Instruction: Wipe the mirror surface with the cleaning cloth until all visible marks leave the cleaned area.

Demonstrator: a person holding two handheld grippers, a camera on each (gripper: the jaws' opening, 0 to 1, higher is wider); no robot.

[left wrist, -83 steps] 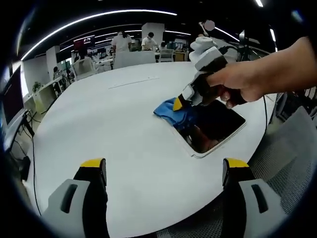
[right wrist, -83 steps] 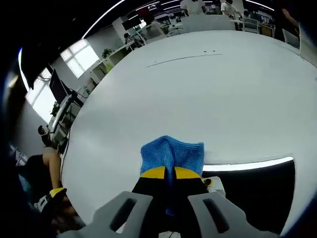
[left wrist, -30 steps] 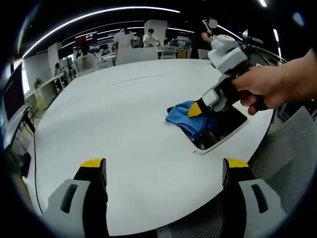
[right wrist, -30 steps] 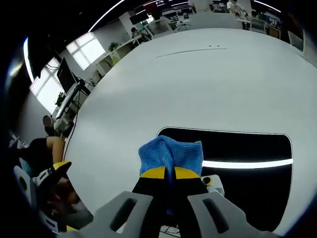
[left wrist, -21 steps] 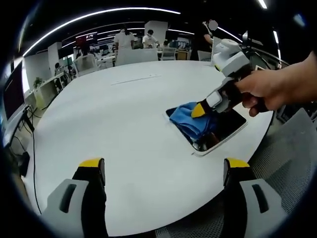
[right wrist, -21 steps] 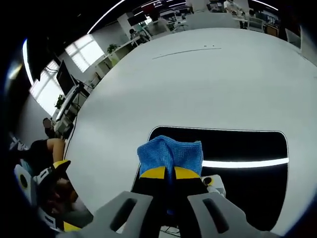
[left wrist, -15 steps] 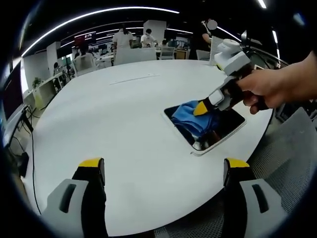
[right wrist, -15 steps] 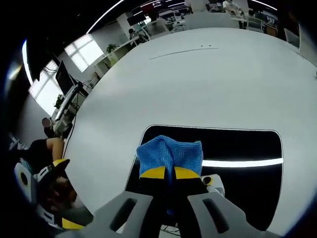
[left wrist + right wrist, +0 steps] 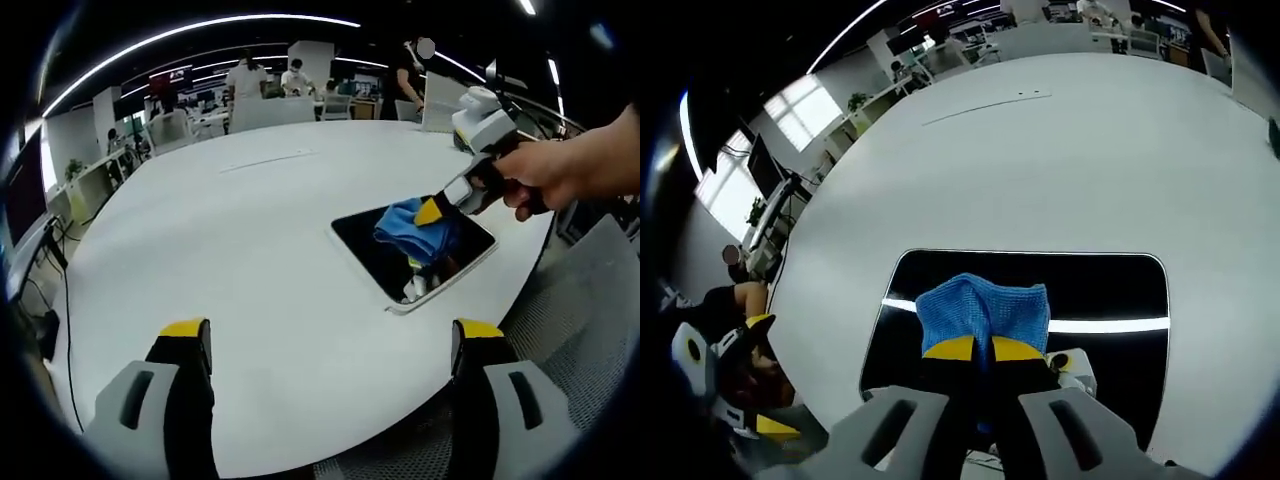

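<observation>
Wiping mirror (image 9: 395, 255) with blue cleaning cloth (image 9: 983, 310).
We see right gripper (image 9: 973, 349) clenched on cloth over mirror on white table (image 9: 230, 240); left gripper (image 9: 330, 345) jaws released, apart.

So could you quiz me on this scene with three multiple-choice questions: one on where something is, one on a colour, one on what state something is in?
1. Where is the cloth?
A. Over the mirror
B. On the floor
C. Hanging off a chair

2. What colour is the cloth?
A. Red
B. Blue
C. White

3. How do the jaws of the left gripper stand?
A. Shut on the cloth
B. Shut on the mirror
C. Wide apart, holding nothing

Answers: 1 A, the right gripper holds it above the dark glass on the white table. 2 B, its weave shows bright blue in both views. 3 C, bare table shows between its yellow tips.
</observation>
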